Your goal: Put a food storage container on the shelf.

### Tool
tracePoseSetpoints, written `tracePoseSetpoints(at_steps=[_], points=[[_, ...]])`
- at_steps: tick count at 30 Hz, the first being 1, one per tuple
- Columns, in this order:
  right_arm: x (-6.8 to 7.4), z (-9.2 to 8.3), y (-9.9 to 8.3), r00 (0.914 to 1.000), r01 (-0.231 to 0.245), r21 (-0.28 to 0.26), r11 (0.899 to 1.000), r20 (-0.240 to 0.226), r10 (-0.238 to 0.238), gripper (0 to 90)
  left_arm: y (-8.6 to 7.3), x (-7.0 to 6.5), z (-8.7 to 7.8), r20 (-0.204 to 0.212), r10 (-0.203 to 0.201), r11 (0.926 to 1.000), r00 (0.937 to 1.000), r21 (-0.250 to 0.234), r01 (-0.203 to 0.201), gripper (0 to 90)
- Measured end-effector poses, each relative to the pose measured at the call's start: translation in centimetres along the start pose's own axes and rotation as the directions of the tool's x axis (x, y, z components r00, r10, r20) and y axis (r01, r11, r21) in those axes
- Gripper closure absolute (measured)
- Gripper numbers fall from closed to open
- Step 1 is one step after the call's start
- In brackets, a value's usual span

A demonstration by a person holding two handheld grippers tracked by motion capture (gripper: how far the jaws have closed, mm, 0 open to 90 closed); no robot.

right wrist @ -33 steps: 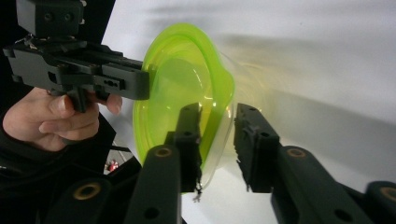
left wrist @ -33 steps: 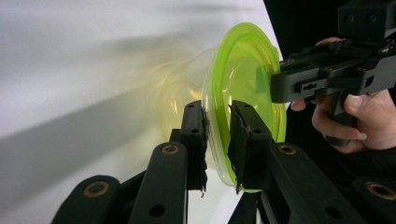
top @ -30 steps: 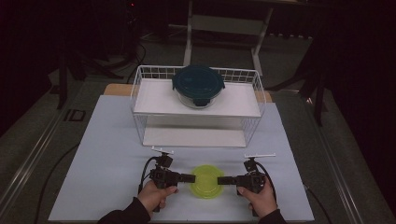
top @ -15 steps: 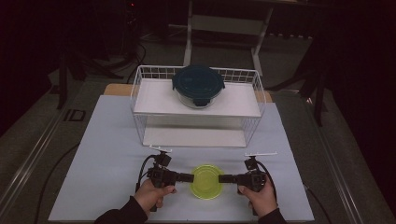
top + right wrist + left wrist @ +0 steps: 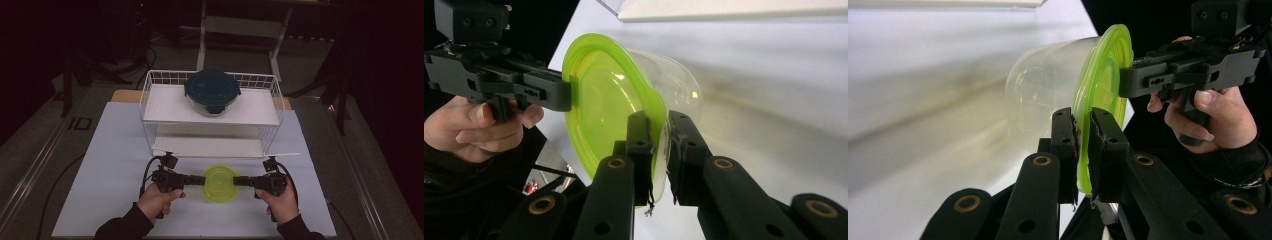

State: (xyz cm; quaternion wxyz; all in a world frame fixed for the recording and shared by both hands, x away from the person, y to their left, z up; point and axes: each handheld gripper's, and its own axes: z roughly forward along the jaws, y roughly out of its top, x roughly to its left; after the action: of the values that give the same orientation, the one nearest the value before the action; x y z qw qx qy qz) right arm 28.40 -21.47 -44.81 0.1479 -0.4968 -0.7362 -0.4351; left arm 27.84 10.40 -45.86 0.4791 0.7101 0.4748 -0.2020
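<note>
ITEM: clear container with green lid (image 5: 219,183), over table (image 5: 110,160) before wire rack (image 5: 150,107) | LEFT hand-held gripper (image 5: 1083,150): clamped on lid rim | RIGHT hand-held gripper (image 5: 658,152): clamped on opposite rim | PROGRESS: grasped; placement likely pending, perhaps beside blue-lidded bowl (image 5: 212,91).

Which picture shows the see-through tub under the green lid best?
The left gripper view: the clear tub shows from the side, with the green lid on its rim. The right gripper view shows mostly the lid's top, with part of the tub behind it. In the high view the lid covers the tub.
</note>
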Motion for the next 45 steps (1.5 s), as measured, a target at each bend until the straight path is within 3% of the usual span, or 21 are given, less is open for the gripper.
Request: tracePoseSetpoints(at_steps=[18, 24, 35, 45], points=[[5.0, -3.7, 4.6, 0.9954, 0.095, -0.068, 0.993, 0.022, -0.093, 81.1, 3.8, -4.1, -3.6, 0.023, 0.064, 0.9939, 0.9977, -0.092, -0.061, 81.7], [6.9, -5.1, 6.8, 0.9907, 0.135, -0.096, 0.986, 0.034, -0.132, 81.1, 5.8, -5.8, -5.2, 0.016, 0.104, 0.9868, 0.9944, -0.126, -0.101, 81.7], [9.2, -6.5, 10.6, 0.9845, 0.173, -0.123, 0.977, 0.053, -0.167, 81.2, 9.1, -7.5, -7.1, 0.008, 0.119, 0.9797, 0.9929, -0.164, -0.116, 81.7], [11.6, -7.9, 15.3, 0.9757, 0.217, -0.164, 0.962, 0.07, -0.208, 81.1, 13.2, -9.3, -9.3, -0.012, 0.146, 0.964, 0.9893, -0.223, -0.144, 81.7]])
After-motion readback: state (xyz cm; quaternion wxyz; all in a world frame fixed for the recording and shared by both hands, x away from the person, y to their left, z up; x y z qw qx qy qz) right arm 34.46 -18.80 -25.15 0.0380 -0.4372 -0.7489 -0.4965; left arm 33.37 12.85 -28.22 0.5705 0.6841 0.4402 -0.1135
